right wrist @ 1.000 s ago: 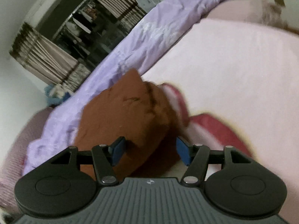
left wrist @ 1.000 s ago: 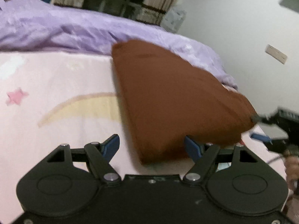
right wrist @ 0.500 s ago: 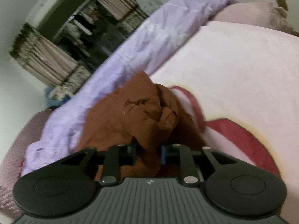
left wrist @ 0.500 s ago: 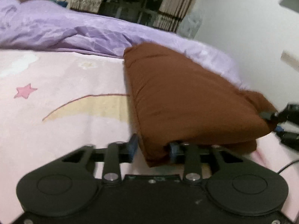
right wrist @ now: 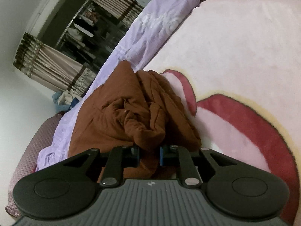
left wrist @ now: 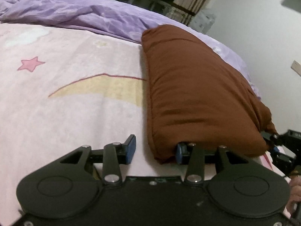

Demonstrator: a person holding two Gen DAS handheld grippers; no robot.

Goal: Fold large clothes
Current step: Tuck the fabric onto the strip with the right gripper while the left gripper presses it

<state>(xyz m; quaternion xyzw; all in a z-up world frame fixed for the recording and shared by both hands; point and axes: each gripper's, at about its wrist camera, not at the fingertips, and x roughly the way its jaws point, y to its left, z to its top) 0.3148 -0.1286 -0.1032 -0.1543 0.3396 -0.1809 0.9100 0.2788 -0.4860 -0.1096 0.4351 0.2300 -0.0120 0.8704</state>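
A brown garment (left wrist: 197,94) lies folded into a thick slab on the pink bed cover (left wrist: 65,103), its far end against a purple quilt (left wrist: 84,9). My left gripper (left wrist: 155,152) is open; the garment's near corner lies between its blue pads, touching the right pad only. In the right wrist view my right gripper (right wrist: 149,154) is shut on a bunched end of the brown garment (right wrist: 116,116). The right gripper also shows in the left wrist view (left wrist: 282,145) at the garment's right end.
The purple quilt (right wrist: 150,28) runs along the far side of the bed. A window with striped curtains (right wrist: 56,64) and a white wall (left wrist: 263,18) lie beyond. The pink cover has star, moon and red patterns (right wrist: 254,122).
My left gripper shut on the garment's near corner half a second ago and has now opened. My right gripper closed on the bunched end and stays shut on it.
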